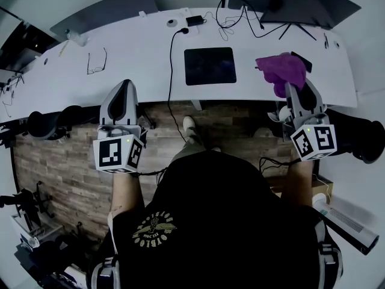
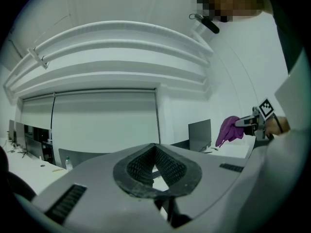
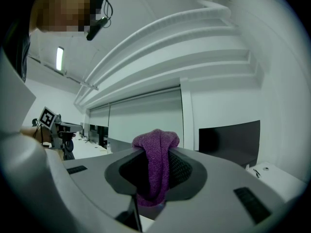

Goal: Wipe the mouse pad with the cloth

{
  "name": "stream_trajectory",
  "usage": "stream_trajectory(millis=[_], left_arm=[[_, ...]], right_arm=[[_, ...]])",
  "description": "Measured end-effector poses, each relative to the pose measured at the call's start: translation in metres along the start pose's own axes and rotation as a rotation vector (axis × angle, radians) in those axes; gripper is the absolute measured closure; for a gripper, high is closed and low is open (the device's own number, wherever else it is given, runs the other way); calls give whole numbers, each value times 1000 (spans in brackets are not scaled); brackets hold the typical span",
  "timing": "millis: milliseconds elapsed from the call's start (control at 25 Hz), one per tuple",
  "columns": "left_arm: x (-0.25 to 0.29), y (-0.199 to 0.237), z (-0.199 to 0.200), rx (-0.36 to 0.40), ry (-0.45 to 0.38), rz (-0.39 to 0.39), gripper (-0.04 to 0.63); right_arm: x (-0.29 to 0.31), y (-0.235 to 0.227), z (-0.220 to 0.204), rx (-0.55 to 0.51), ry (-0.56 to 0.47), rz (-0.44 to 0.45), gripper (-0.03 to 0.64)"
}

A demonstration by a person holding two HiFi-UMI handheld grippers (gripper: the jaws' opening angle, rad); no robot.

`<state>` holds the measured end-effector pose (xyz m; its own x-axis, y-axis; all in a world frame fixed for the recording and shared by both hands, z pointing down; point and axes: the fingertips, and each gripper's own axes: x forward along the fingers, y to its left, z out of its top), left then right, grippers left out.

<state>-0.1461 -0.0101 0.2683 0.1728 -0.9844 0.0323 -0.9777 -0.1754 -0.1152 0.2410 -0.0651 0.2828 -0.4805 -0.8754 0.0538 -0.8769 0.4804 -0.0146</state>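
Observation:
A dark square mouse pad [image 1: 209, 65] lies flat in the middle of the white desk [image 1: 150, 71]. My right gripper [image 1: 293, 91] hovers at the desk's right front edge, shut on a purple cloth [image 1: 281, 70] that bunches up between its jaws [image 3: 154, 166]. The cloth is off to the right of the pad and apart from it. My left gripper [image 1: 124, 93] is held over the desk's front edge at the left, its jaws shut with nothing in them [image 2: 155, 165]. Seen from the left gripper view, the cloth [image 2: 227, 130] hangs far to the right.
Eyeglasses [image 1: 96, 62] lie on the desk at the left. A black cable [image 1: 171, 71] runs down past the pad's left side. Dark monitors [image 1: 301, 5] stand at the back right, with more cables. Black chair armrests [image 1: 51, 122] flank me over wooden flooring.

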Motion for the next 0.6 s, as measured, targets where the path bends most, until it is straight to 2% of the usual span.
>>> stream_trajectory(millis=[600], left_arm=[[81,44,-21,-4,61,-31,594]], right_arm=[[92,-4,-12,34,30,3,528]])
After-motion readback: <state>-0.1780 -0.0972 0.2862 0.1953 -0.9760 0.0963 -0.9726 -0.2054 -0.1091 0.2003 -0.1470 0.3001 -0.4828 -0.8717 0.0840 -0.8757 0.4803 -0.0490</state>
